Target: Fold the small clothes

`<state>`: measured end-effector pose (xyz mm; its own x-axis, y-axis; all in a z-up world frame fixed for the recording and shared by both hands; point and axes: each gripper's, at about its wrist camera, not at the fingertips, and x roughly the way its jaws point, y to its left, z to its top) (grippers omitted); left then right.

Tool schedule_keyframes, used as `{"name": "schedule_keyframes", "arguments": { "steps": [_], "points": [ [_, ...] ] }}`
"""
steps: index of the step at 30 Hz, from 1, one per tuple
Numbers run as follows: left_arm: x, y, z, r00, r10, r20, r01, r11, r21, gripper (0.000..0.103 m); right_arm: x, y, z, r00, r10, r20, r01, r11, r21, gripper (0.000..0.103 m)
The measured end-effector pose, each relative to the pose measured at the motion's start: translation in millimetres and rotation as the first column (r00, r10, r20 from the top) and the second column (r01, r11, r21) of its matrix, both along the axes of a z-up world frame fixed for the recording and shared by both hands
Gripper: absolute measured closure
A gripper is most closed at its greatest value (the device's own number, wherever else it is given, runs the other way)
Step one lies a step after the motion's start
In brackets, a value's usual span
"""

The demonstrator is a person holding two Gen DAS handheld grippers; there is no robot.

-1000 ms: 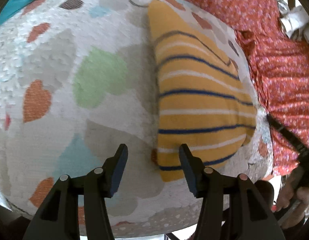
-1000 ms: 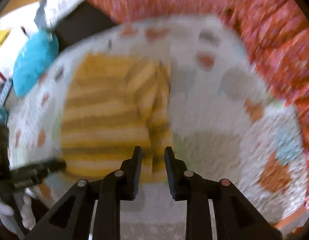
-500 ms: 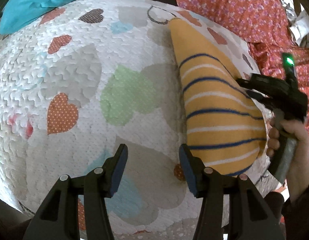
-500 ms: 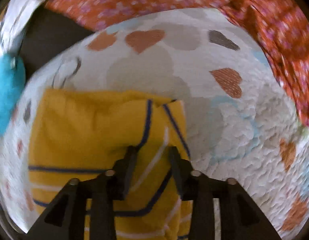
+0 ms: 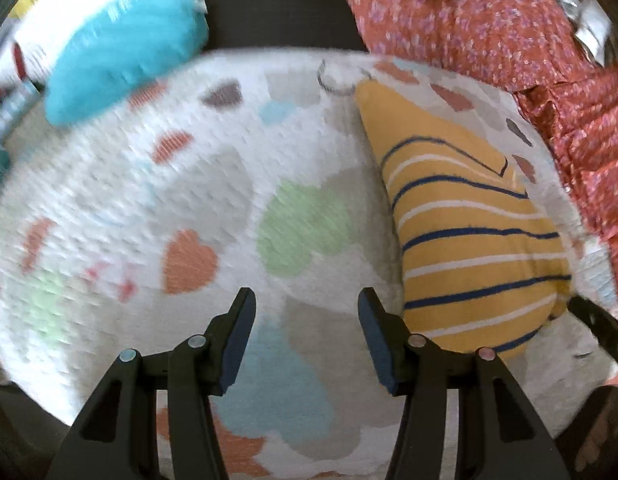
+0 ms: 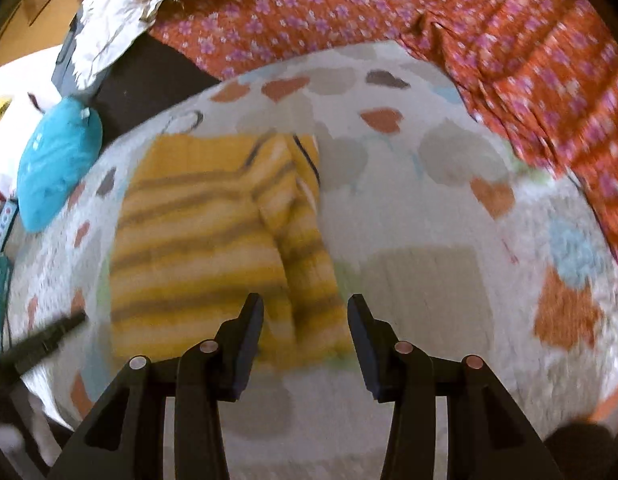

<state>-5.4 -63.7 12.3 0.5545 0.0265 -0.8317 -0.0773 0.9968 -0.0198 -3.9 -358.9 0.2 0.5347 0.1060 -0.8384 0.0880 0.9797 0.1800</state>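
White quilted bedding [image 5: 213, 184] printed with coloured hearts fills the left wrist view, with an orange-red flowered cloth [image 5: 489, 32] bunched along its far right edge and a turquoise cushion [image 5: 121, 44] lying at the far left corner. On the right part of the quilt lies the yellow striped garment [image 5: 469, 240], folded into a narrow shape with navy and white bands across it. The left gripper [image 5: 307, 336] hangs over bare quilt, its fingers [image 5: 239, 336] spread apart with nothing between them; the garment's near edge sits just beside the right-hand finger, on its outer side, and I cannot tell if it touches. At the lower right rim a dark part of the other tool [image 5: 601, 328] shows. Moving to the right wrist view, blurred in places, the same heart quilt [image 6: 429, 240] runs under the flowered cloth [image 6: 509, 48], and the turquoise cushion [image 6: 57, 164] lies at the left with a pale leaf-printed fabric [image 6: 141, 4] above it. Here the garment [image 6: 197, 240] lies left of centre, a folded flap along its right side. The right gripper [image 6: 305, 340] has its fingers [image 6: 247, 340] parted, holding nothing, and the garment's near right corner shows in the gap between them, lying flat on the quilt beyond the tips.
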Motion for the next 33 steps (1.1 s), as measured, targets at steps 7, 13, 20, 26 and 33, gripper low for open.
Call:
{"name": "schedule_keyframes", "arguments": {
  "steps": [7, 13, 20, 26, 33],
  "points": [
    [-60.0, -20.0, 38.6, 0.998, 0.022, 0.063, -0.025, 0.998, 0.056, 0.045, -53.1, -27.7, -22.6, 0.999, -0.035, -0.004, 0.035, 0.999, -0.017, 0.056],
    [-96.5, -49.0, 81.2, 0.987, 0.034, 0.158, -0.053, 0.991, 0.119, 0.021, -81.5, -28.1, -26.2, 0.999, 0.008, 0.04, -0.007, 1.0, -0.026, 0.052],
    [-113.1, -80.8, 109.9, 0.985, -0.009, 0.171, -0.003, 0.997, 0.072, 0.021, -93.1, -18.3, -18.8, 0.994, 0.056, 0.098, -0.052, 0.998, -0.046, 0.048],
    [-119.7, -98.4, 117.0, 0.985, -0.043, 0.166, 0.027, 0.995, 0.096, 0.021, -93.1, -26.0, -15.0, 0.992, 0.03, 0.119, -0.027, 0.999, -0.025, 0.046],
    [-118.9, -97.6, 123.4, 0.986, -0.042, 0.159, 0.028, 0.996, 0.09, 0.021, -83.1, -38.4, -6.2, 0.991, -0.019, 0.133, 0.018, 1.0, 0.005, 0.041]
  ]
}}
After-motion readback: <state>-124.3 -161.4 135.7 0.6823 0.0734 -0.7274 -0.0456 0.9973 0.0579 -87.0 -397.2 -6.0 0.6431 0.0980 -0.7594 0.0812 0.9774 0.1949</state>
